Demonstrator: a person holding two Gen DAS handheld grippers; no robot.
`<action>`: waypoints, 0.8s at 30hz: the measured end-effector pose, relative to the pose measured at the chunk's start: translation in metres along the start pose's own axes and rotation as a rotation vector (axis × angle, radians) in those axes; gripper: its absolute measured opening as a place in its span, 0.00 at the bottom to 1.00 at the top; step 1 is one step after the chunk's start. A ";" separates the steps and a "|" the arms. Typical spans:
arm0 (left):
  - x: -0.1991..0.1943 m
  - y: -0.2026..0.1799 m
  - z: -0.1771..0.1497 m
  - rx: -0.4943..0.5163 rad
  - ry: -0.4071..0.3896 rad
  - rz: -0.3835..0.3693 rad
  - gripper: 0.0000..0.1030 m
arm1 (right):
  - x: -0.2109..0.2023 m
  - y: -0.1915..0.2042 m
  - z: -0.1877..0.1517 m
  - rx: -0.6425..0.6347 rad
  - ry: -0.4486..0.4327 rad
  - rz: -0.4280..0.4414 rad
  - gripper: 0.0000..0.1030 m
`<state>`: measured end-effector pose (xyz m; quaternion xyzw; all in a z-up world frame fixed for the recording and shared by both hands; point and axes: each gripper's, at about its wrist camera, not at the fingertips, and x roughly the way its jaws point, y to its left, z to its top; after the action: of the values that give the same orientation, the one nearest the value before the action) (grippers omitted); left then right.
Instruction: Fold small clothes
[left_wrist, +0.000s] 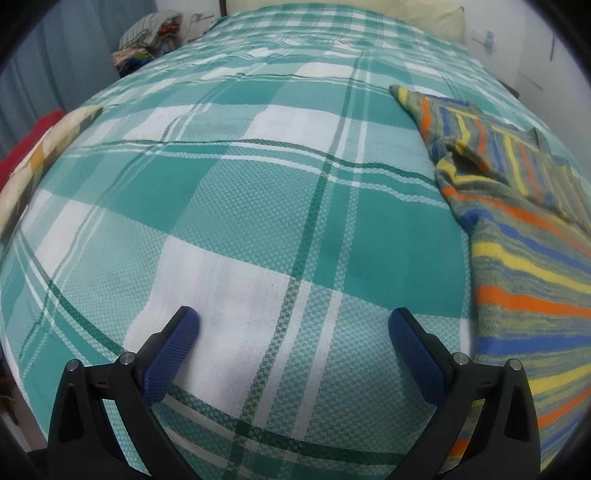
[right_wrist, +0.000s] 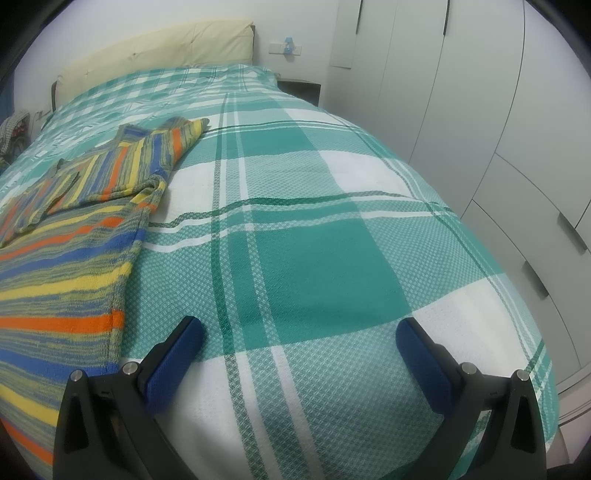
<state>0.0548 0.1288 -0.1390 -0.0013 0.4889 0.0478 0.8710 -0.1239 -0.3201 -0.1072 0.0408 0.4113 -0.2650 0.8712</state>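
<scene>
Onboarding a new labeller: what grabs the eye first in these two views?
The striped sweater, orange, blue and yellow, lying flat on the bed with a sleeve folded over it; it sits between the two views. Under it, the teal-and-white plaid blanket fills both frames. Both tongs, left and right, gape open over bare blanket.

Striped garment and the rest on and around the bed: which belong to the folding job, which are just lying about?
Job:
striped garment, sleeves already folded in
left gripper, open
right gripper, open

Lying about:
checked bedspread
clothes pile beyond the bed
headboard
wardrobe
</scene>
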 end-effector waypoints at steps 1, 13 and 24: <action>0.000 0.000 0.000 0.000 0.001 -0.002 1.00 | 0.000 0.000 0.000 0.000 0.000 0.000 1.00; 0.000 0.000 -0.001 0.010 0.002 -0.012 1.00 | 0.000 0.000 0.000 0.000 0.000 0.000 1.00; -0.001 0.000 -0.002 0.018 -0.002 -0.013 1.00 | 0.000 0.000 0.000 0.000 0.000 0.000 1.00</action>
<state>0.0521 0.1288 -0.1392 0.0034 0.4884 0.0376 0.8718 -0.1240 -0.3201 -0.1074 0.0408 0.4112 -0.2650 0.8712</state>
